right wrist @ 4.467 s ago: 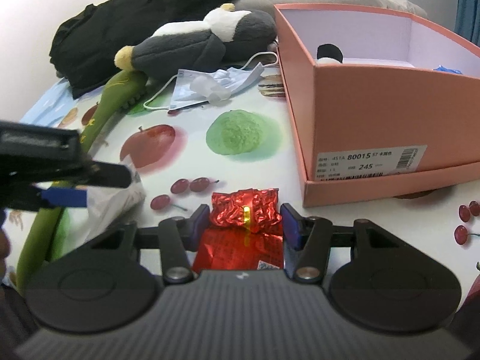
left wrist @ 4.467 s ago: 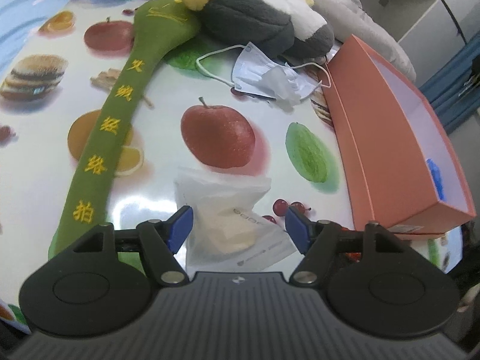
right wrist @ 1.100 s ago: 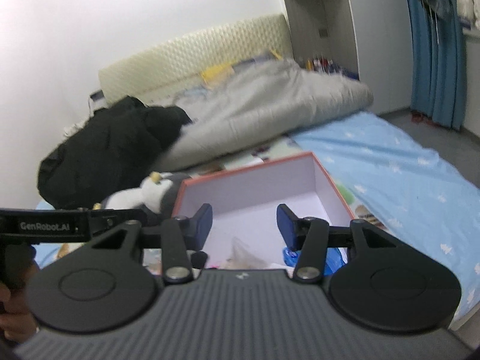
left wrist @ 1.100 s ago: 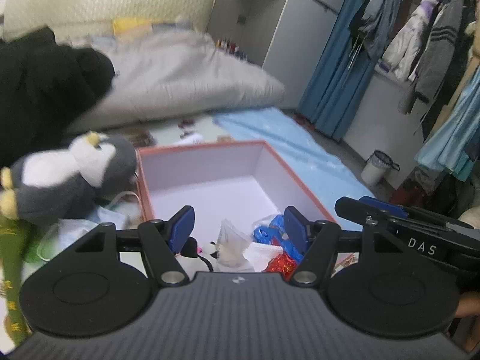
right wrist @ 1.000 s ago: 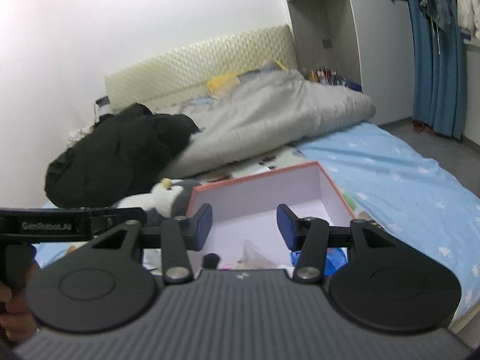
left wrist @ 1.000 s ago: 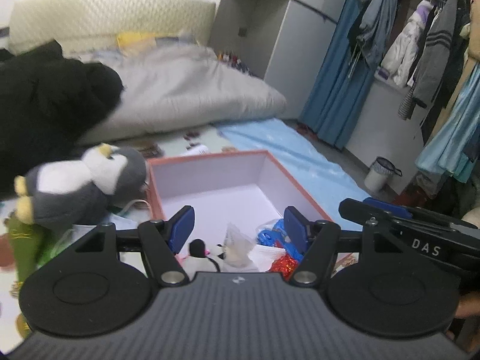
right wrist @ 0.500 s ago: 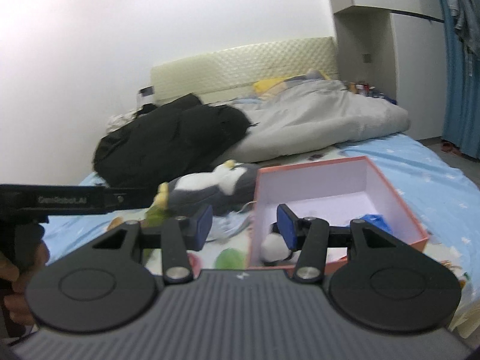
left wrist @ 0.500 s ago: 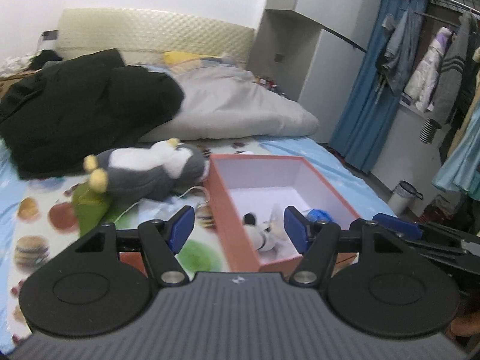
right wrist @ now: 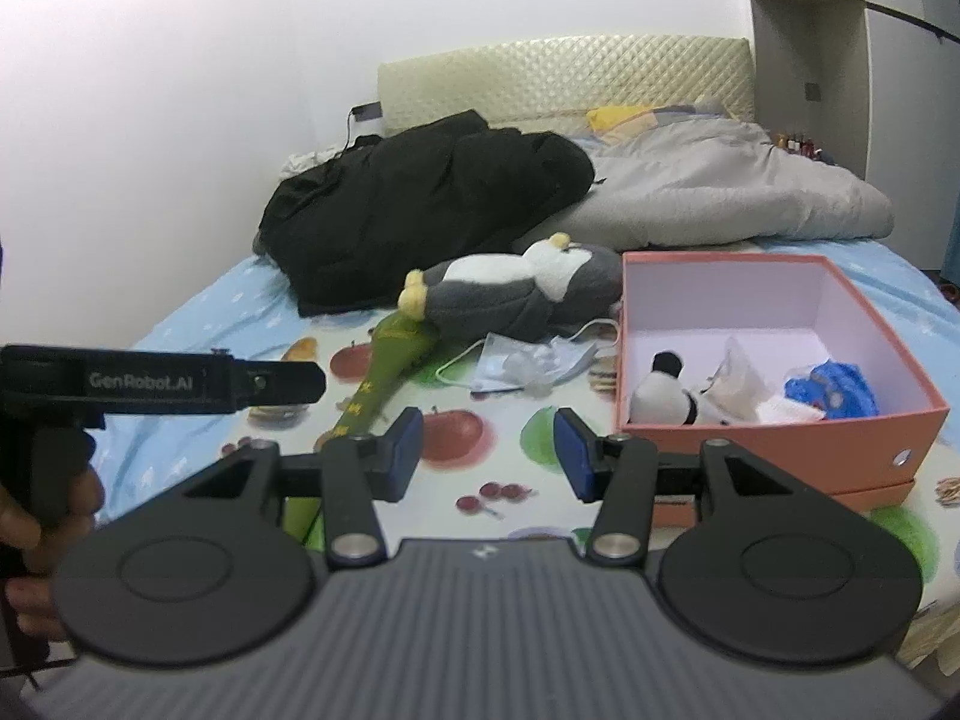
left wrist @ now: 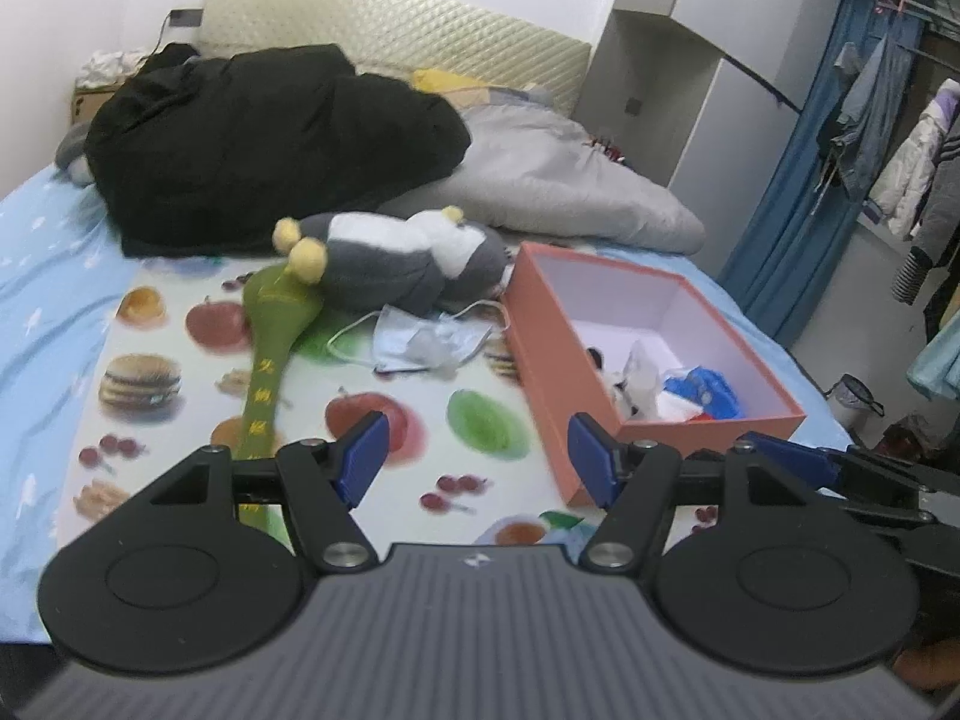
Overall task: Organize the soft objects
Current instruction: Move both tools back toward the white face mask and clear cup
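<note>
Face mask (left wrist: 427, 341) lies well beyond both fingers (left wrist: 359, 461) — seemingly untouched.

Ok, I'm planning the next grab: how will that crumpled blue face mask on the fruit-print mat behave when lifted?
The crumpled pale-blue face mask is thin pleated fabric, so it will probably drape limply and weigh little. Its white ear loops trail loose and may snag the grey-and-white plush penguin it lies beside.

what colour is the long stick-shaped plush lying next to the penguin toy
Green, with yellow embroidered characters along its length. The long plush shows best in the left wrist view, beside the penguin toy.
</note>
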Demonstrator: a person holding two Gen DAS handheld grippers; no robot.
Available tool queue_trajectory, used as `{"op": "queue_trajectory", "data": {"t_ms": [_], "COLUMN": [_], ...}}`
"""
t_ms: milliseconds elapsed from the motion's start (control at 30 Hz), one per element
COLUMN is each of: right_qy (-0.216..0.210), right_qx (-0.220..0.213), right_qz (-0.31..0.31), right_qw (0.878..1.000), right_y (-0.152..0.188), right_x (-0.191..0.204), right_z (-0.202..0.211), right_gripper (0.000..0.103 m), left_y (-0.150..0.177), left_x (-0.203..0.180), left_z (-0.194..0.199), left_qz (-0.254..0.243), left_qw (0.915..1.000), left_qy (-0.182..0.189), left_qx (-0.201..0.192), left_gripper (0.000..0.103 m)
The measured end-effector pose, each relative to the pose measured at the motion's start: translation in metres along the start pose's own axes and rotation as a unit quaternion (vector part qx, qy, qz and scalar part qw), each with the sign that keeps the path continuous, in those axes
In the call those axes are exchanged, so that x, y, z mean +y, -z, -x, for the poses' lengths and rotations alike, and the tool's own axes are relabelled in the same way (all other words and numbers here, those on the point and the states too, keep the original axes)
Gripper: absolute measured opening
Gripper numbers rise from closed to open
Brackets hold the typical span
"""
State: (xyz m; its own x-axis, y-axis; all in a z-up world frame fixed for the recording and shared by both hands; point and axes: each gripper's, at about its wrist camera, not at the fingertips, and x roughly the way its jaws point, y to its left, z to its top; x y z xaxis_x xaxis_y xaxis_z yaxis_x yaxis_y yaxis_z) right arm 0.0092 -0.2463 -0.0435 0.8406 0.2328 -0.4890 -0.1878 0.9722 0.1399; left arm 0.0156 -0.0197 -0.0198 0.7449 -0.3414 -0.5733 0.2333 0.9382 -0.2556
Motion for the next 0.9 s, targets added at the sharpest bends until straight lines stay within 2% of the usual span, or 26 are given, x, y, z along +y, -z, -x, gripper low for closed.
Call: {"op": "queue_trajectory", "data": {"t_ms": [367, 633, 900], "right_qy": [-0.002, 0.001, 0.001], "right_qx": [0.033, 0.043, 0.069], "right_qz": [-0.005, 0.009, 0.016], "right_qw": [0.999, 0.999, 0.997], "right_y": [0.017, 0.007, -0.004], "right_x": [0.003, 0.0, -0.003], "right_z": [-0.034, -0.077, -0.135], "right_gripper": [0.051, 0.051, 0.051], "left_y": [0.0, -0.016, -0.031], "left_x": [0.028, 0.048, 0.077], "left_z": [-0.045, -0.108, -0.176], "left_qz": [0.021, 0.021, 0.043], "left_qw": [0.9992, 0.9982, 0.9956], "left_qy": [-0.017, -0.018, -0.019], "left_qx": [0.029, 0.052, 0.081], "left_gripper": [0.071, 0.071, 0.071]}}
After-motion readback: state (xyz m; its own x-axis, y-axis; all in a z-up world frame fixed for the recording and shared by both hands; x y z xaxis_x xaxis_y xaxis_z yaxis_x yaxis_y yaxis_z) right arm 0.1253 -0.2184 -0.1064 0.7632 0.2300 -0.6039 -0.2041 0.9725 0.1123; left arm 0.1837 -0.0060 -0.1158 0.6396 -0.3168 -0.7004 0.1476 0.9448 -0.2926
